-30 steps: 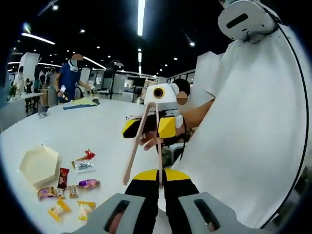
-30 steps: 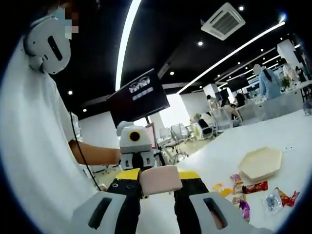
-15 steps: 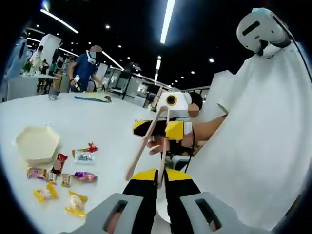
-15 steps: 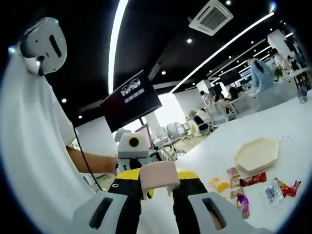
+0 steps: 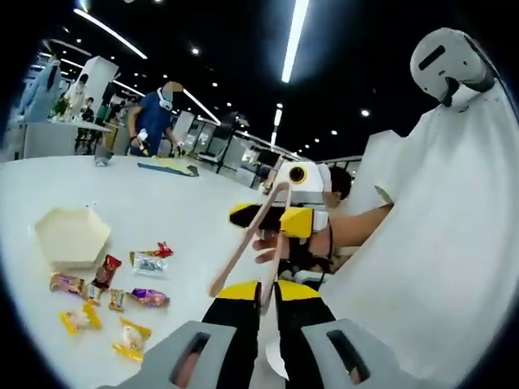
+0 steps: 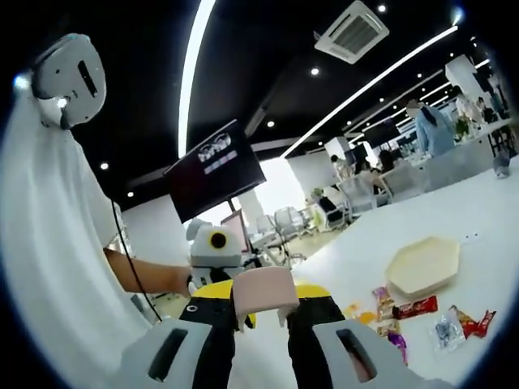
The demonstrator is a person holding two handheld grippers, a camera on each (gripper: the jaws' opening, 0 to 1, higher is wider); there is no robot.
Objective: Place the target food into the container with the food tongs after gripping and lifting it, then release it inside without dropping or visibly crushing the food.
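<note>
Your left gripper (image 5: 261, 301) has its jaws pressed on one arm of the tongs (image 5: 258, 235), near the tips; the other arm splays out toward the table (image 5: 162, 211). Tongs' hinge end points away, up to your right gripper (image 5: 280, 217), which shows beyond it.

In the right gripper view, your right gripper (image 6: 261, 312) pinches the tongs' pale hinge end (image 6: 261, 293); your left gripper (image 6: 213, 259) shows just behind it.

Both grippers are held up off the table, well apart from the box (image 5: 71, 236).

The box, hexagonal and cream, sits open on the table. Candies (image 5: 109, 296) lie scattered just beside it, wrapped, none in the tongs. One red bar (image 5: 105, 271) is nearest the box.
</note>
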